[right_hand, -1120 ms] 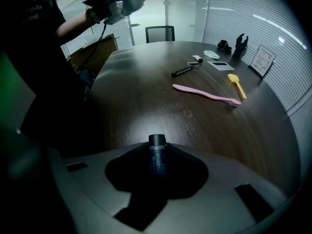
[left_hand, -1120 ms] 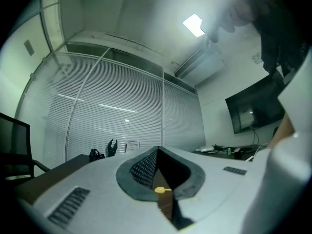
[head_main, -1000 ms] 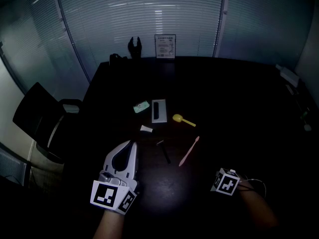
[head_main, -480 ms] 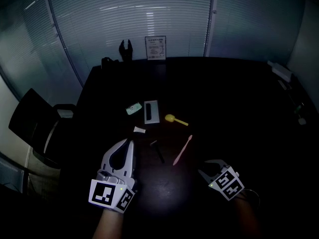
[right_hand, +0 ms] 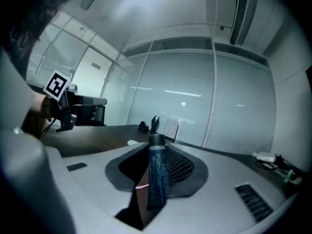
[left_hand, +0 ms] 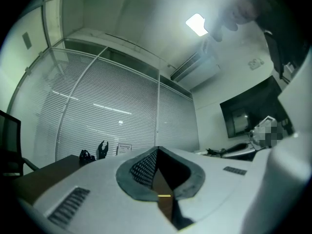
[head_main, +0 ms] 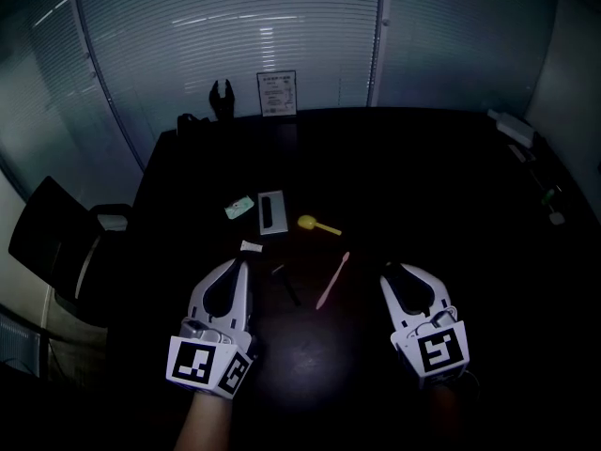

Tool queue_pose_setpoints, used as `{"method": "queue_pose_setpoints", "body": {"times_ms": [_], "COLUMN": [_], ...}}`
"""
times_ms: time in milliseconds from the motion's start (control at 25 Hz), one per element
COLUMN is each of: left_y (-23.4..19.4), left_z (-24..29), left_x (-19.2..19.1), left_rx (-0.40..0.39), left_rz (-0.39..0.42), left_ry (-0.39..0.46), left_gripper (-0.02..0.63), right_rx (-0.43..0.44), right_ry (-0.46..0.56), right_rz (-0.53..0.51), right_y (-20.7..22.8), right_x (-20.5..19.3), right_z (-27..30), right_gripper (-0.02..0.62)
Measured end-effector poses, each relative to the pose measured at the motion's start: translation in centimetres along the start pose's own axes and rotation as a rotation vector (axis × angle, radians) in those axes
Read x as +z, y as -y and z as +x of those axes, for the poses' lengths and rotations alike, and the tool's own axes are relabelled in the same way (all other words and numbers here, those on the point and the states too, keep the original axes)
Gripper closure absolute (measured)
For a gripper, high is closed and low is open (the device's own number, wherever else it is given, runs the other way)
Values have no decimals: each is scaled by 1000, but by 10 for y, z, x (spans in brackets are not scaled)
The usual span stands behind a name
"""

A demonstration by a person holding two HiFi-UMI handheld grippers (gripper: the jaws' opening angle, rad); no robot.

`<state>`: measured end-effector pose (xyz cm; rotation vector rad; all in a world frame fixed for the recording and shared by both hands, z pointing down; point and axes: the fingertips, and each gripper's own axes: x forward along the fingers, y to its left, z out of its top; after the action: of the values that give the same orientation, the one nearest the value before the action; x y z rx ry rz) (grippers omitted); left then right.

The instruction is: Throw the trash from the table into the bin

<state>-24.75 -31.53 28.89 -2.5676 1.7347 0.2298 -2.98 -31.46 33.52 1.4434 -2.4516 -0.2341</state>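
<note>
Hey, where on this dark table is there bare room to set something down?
Bare: the dark table right of the yellow spoon and pink stick. Crowded: the small litter cluster beside them, ahead of the left gripper.

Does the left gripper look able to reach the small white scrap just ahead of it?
Probably yes. The left gripper points at the white scrap with nothing between them; its jaws are shut and empty, so they must open first.
</note>
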Motion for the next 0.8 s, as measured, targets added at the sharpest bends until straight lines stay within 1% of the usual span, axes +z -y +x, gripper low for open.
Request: {"method": "queue_pose_setpoints", "body": {"times_ms": [200,320,440,600,800], "left_y": [9,19,30,50,90], "left_z": [13,22,29,38,56], "left_x": [4,7,9,9,9], "left_rx": [-22,-42,-56,-96,-203], "left_rz": [6,14,14,2,-28], "left_ry": [14,23,34,51,61], "left_gripper": [606,606,606,606,606], "right_rx": [-213,-334,-435,-534,-628], "right_ry": [137,192,240,254,216], "right_rz": [-1,15,19,10,0], "right_y": [34,56,75,94,116], "right_x": [39,52,61,62,53], "right_z": [-26,-49,-73,-103,-138], "right_gripper": [489,489,489,489,489]}}
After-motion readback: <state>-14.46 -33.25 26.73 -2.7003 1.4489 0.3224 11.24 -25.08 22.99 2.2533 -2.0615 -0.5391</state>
